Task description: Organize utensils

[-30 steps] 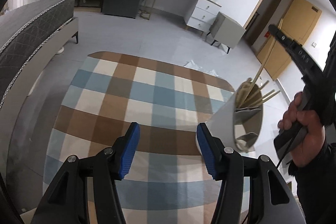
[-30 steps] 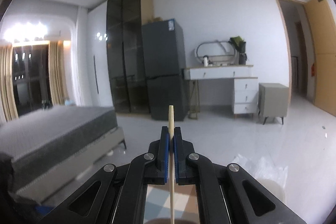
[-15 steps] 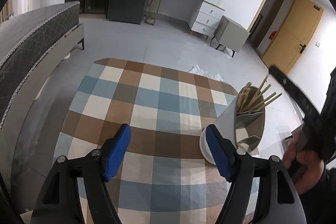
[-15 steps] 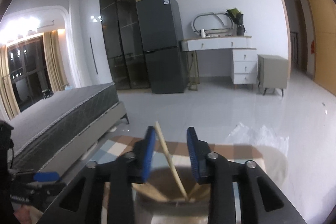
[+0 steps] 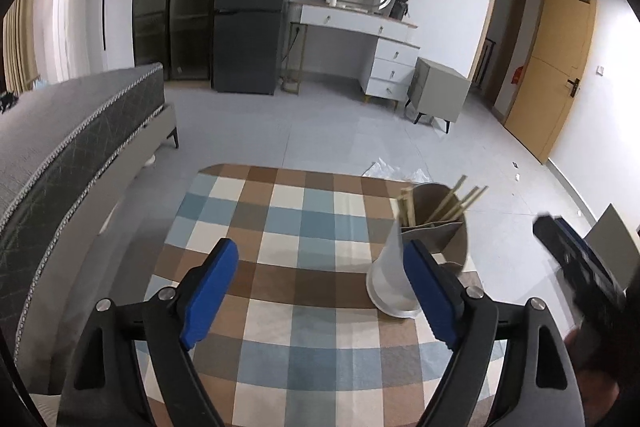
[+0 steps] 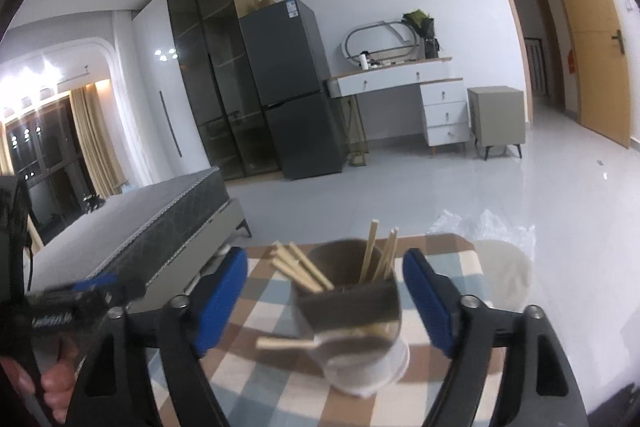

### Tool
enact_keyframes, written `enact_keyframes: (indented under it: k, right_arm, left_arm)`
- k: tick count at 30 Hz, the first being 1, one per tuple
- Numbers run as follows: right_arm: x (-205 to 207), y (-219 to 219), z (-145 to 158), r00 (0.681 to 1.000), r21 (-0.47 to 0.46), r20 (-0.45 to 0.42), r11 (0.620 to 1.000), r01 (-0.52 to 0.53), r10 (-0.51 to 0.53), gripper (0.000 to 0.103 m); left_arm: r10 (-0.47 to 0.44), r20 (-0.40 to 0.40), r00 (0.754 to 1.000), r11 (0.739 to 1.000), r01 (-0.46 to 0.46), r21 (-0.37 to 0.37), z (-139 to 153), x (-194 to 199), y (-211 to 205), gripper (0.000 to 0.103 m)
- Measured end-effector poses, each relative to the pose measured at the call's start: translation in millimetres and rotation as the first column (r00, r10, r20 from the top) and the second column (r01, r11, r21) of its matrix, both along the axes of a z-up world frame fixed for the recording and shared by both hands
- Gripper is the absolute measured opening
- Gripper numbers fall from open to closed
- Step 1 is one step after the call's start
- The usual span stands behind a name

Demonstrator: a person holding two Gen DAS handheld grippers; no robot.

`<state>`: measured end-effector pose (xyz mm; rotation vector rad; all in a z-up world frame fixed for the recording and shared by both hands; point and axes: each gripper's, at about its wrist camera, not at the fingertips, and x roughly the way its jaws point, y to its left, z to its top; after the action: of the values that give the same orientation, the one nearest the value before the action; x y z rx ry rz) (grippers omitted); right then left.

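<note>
Left wrist view shows the left gripper with its blue pads spread wide and nothing between them, only the checked cloth below. Its jaws have just been opening. A white cup full of wooden chopsticks stands on the cloth, touching or just behind the pad on the picture's right side; it sits outside the gap, not inside it. At the far right edge the right gripper shows as a dark blur in a hand, and any writing on it is too blurry to read. Right wrist view shows the right gripper wide apart too, and its jaws have just been opening. The cup stands between its two pads, but the pads do not press on it. Sticks lean out of the top on both sides, and one stick seems to lie flat across the front of the cup. At the left, the left gripper has white letters on its side, too blurry to read. A grey fridge stands by the far wall with a small blue and white label near its top, and the words on it are too small to make out.
</note>
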<state>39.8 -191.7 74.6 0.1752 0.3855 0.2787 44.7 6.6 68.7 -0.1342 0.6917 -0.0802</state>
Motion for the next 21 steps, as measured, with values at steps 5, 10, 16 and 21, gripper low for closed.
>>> enact_keyframes:
  k: [5,10,16,21]
  right_arm:
    - [-40.1,3.9,8.7,0.999,-0.018,0.048,1.000,0.003,-0.003,0.095]
    - [-69.6,9.8,14.9,0.995,-0.024,0.096,0.999,0.023,-0.020,0.103]
    - [-91.5,10.5,15.2,0.992,-0.021,0.120,0.999,0.050,-0.047,0.103]
    - [-106.0,6.9,14.6,0.989,-0.012,0.132,0.997,0.073,-0.071,0.103]
  left_arm:
    - [0.006,0.039,0.999,1.000,-0.007,0.028,12.5,-19.0,-7.4,0.085]
    - [0.010,0.060,0.998,0.999,-0.012,0.035,20.7,-33.5,-12.1,0.085]
    - [0.017,0.078,0.997,0.998,-0.021,0.052,25.2,-46.5,-15.1,0.085]
    - [0.031,0.098,0.995,0.998,-0.037,0.059,27.4,-54.6,-17.1,0.085]
